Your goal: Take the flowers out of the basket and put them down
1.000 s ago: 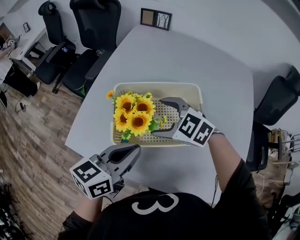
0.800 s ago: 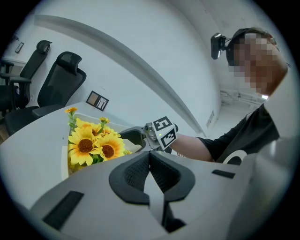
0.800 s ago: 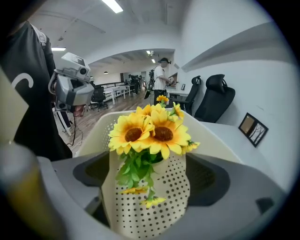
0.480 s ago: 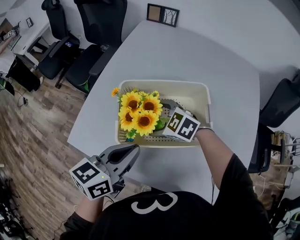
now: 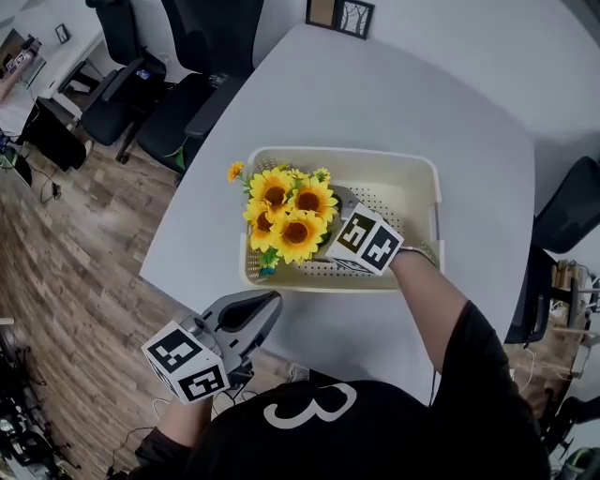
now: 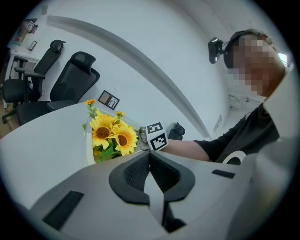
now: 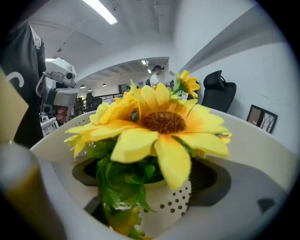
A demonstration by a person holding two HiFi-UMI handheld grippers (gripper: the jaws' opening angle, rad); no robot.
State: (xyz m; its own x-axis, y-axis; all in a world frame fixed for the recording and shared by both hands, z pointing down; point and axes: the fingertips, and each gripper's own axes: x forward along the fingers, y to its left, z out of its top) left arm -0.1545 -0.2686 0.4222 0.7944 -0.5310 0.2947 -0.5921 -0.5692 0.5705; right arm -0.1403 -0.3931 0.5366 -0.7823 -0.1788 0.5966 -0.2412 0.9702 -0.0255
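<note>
A bunch of yellow sunflowers (image 5: 289,211) stands in the left end of a cream perforated basket (image 5: 412,161) on the grey table. My right gripper (image 5: 321,234) is down inside the basket, its jaws wide apart on either side of the green stems and leaves; the pads do not press on them. In the right gripper view the sunflowers (image 7: 161,122) fill the space above the right gripper (image 7: 145,180), with the basket floor (image 7: 176,204) beneath. My left gripper (image 5: 272,306) hangs shut off the table's near edge, empty; in its own view the left gripper (image 6: 150,157) faces the sunflowers (image 6: 112,136).
A small picture frame (image 5: 340,16) stands at the table's far edge. Black office chairs (image 5: 202,84) stand beyond the far left corner and another chair (image 5: 572,216) at the right. Wooden floor (image 5: 66,281) lies left of the table.
My right gripper has moved left and down into the basket until its jaws straddle the flower stems. The left gripper has stayed put.
</note>
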